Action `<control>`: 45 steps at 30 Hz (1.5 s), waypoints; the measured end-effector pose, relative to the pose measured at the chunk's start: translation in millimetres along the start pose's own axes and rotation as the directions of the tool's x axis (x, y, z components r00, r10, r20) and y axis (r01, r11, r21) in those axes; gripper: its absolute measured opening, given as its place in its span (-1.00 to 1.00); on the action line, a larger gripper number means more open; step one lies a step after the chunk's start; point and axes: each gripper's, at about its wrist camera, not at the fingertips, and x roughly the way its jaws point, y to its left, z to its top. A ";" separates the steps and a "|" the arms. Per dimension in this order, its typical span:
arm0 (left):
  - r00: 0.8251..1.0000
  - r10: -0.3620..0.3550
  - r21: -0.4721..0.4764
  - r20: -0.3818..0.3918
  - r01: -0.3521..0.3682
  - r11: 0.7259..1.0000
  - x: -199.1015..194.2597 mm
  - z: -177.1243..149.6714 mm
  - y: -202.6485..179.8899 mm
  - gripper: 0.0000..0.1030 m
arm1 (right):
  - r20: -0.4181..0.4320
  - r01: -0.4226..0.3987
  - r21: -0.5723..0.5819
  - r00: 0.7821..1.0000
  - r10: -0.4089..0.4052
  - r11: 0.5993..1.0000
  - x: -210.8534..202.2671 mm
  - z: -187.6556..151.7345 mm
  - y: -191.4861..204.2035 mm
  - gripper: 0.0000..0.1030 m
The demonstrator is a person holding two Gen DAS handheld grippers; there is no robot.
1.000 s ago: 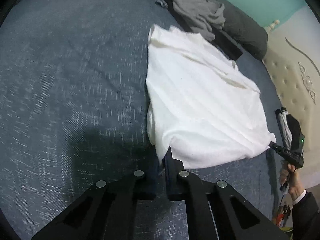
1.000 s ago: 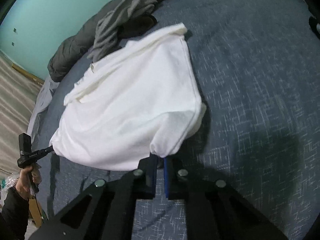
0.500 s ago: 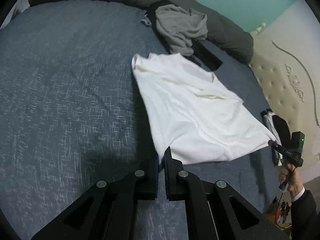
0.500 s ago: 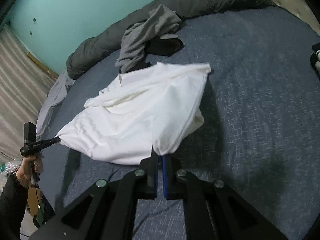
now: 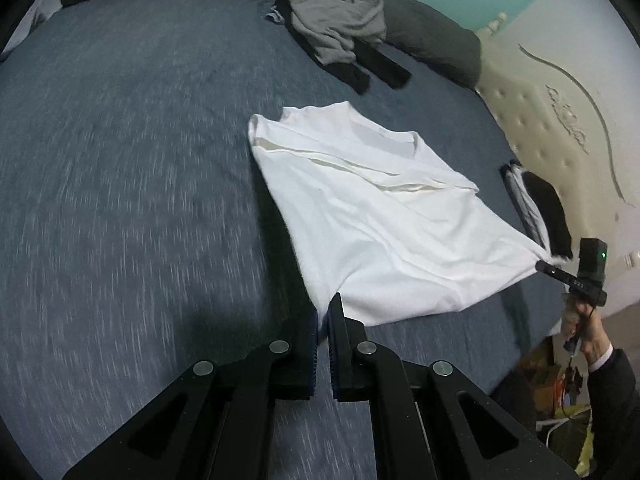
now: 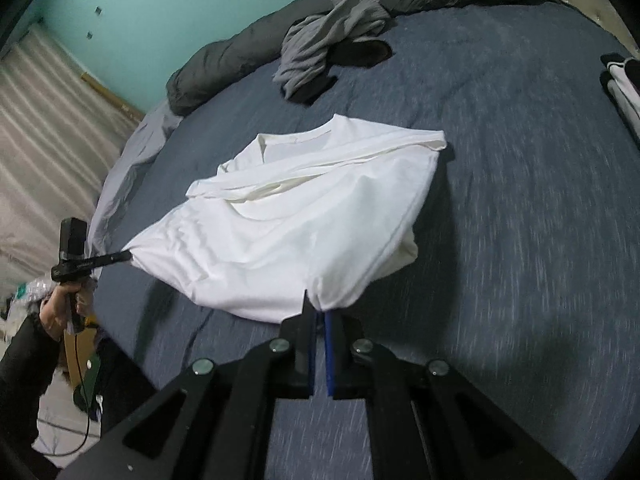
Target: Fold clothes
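A white T-shirt (image 5: 380, 220) is stretched over the blue bed (image 5: 120, 160), collar end lying flat farthest from me. My left gripper (image 5: 326, 312) is shut on one hem corner, which hangs lifted off the cover. At the right edge of the left wrist view, my right gripper (image 5: 541, 266) pinches the other hem corner, with a hand below it. In the right wrist view, the right gripper (image 6: 318, 310) is shut on its bunched corner of the T-shirt (image 6: 300, 220). There the left gripper (image 6: 127, 256) pulls its corner taut at the left.
A crumpled grey garment (image 5: 336, 28) over black clothing lies at the far side, against a rolled dark grey duvet (image 5: 432, 40). A folded black-and-white stack (image 5: 536, 208) sits by the cream tufted headboard (image 5: 560, 120). Cluttered floor lies beyond the bed's near edge.
Both grippers have drawn back and risen, dragging the shirt by its hem corners. The shirt now lies stretched longer and flatter, with its collar showing.
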 end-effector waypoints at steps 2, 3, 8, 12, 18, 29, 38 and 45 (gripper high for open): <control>1.000 -0.007 -0.003 -0.018 0.007 1.000 -2.9 -18.2 -2.8 -0.92 | -0.018 0.008 -0.004 1.000 -0.008 1.000 -3.3 -14.0 0.4 -0.95; 1.000 -0.008 -0.004 -0.029 0.008 1.000 -2.8 -27.9 -3.3 -0.92 | -0.026 0.012 -0.005 1.000 -0.012 1.000 -4.8 -21.0 0.2 -0.95; 0.997 -0.002 -0.029 -0.071 0.000 1.000 13.2 -57.6 3.1 -0.92 | -0.040 0.018 0.021 0.999 -0.017 1.000 1.2 -47.3 -10.9 -0.94; 0.993 0.025 -0.055 -0.114 -0.031 0.998 35.3 -68.5 10.5 -0.91 | -0.066 0.052 0.021 0.997 -0.051 0.998 17.4 -59.0 -17.7 -0.94; 0.987 0.048 -0.089 -0.155 -0.063 0.994 39.2 -67.8 28.3 -0.89 | -0.131 0.103 -0.003 0.986 -0.103 0.995 19.3 -62.0 -30.5 -0.85; 0.993 0.115 -0.126 -0.038 -0.119 0.985 25.0 -20.2 46.9 -0.81 | 0.004 0.184 0.001 0.983 -0.184 0.983 4.8 -0.2 -53.3 -0.46; 0.985 0.171 -0.055 -0.014 -0.171 0.984 73.6 34.2 36.8 -0.55 | -0.041 0.237 -0.057 0.970 -0.239 0.970 73.5 40.0 -50.0 -0.45; 0.978 0.207 -0.029 -0.028 -0.208 0.978 104.0 54.2 47.5 -0.55 | -0.048 0.319 -0.068 0.945 -0.322 0.945 105.8 59.3 -67.9 -0.45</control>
